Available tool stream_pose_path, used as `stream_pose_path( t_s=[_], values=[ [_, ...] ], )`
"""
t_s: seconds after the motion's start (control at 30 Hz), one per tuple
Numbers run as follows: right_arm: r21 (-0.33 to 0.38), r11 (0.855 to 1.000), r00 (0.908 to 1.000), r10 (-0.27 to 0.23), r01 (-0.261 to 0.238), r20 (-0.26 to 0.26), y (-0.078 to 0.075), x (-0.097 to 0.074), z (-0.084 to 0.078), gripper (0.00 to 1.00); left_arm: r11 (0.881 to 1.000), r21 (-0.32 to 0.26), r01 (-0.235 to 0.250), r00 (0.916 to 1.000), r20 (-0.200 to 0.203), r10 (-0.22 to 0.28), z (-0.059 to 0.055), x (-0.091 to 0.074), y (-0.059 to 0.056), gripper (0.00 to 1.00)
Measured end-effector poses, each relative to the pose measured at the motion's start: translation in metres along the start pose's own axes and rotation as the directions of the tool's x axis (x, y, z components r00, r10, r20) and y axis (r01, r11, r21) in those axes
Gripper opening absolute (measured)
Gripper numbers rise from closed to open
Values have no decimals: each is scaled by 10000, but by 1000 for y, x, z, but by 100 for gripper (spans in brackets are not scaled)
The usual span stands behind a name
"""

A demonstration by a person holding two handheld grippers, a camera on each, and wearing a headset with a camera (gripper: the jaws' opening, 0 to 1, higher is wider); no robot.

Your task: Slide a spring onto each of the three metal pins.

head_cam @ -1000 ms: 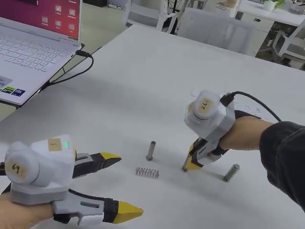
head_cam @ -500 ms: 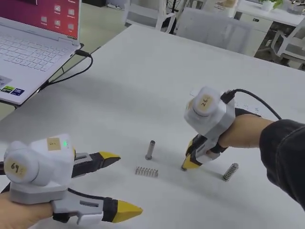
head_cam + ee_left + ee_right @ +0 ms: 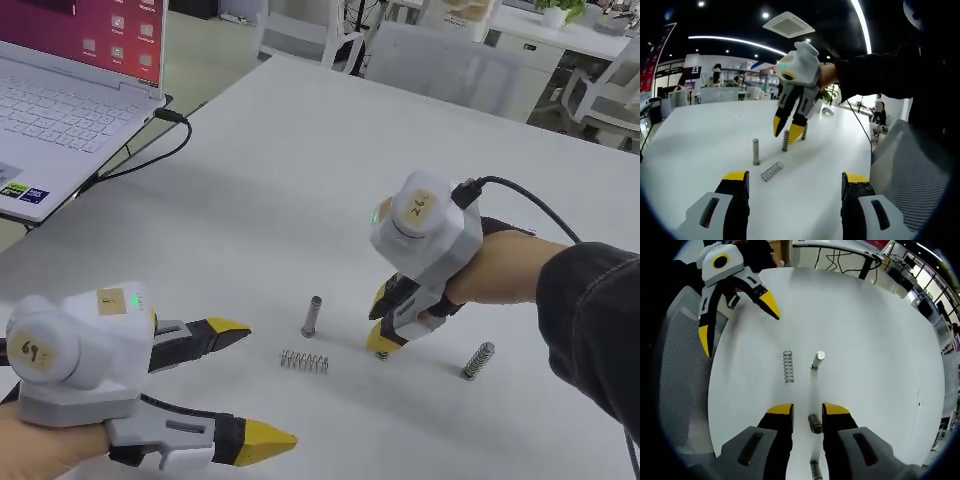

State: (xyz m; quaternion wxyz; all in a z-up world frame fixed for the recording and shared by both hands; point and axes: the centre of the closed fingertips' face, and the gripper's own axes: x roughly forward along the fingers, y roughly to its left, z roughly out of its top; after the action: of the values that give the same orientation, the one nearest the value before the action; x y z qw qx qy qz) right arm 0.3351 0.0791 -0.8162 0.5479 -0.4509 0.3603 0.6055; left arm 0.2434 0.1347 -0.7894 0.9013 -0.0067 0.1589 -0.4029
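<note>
A bare metal pin [image 3: 312,316] stands upright on the white table [image 3: 300,180]. A loose spring [image 3: 305,361] lies just in front of it. My right gripper [image 3: 383,338] points down at a pin that wears a spring [image 3: 381,353]. In the right gripper view this sprung pin [image 3: 814,423] stands between the slightly parted jaws with a gap on each side. A second sprung pin [image 3: 479,360] stands further right. My left gripper [image 3: 254,384] hovers open and empty at the near left. Its own view takes in the bare pin [image 3: 756,151], the loose spring [image 3: 771,171] and the right gripper [image 3: 786,131].
An open laptop [image 3: 70,100] sits at the far left, with a black cable [image 3: 150,150] trailing onto the table. The right gripper's own cable [image 3: 530,205] runs back to the right. Chairs [image 3: 440,60] stand beyond the table's far edge.
The right gripper has leaned a little to the left over the sprung pin. The left gripper, the bare pin and the loose spring have stayed put.
</note>
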Motion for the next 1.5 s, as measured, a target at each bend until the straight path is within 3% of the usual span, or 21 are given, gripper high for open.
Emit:
stream_pose_path(
  t_s=[0.57,1.07,1.5],
  values=[
    [-699,9960,9984,546,-557,-167,29,22,28,18,10000,-38,-75,10000,54,75,-2,-6,2,71],
    [-749,9945,9967,702,-732,-414,31,44,31,12,9997,-131,-184,9998,0,184,-7,-12,8,70],
    [-834,9929,9936,782,-850,-820,34,57,25,9,9995,-183,-266,9996,-5,266,-9,-15,10,69]
  ],
)
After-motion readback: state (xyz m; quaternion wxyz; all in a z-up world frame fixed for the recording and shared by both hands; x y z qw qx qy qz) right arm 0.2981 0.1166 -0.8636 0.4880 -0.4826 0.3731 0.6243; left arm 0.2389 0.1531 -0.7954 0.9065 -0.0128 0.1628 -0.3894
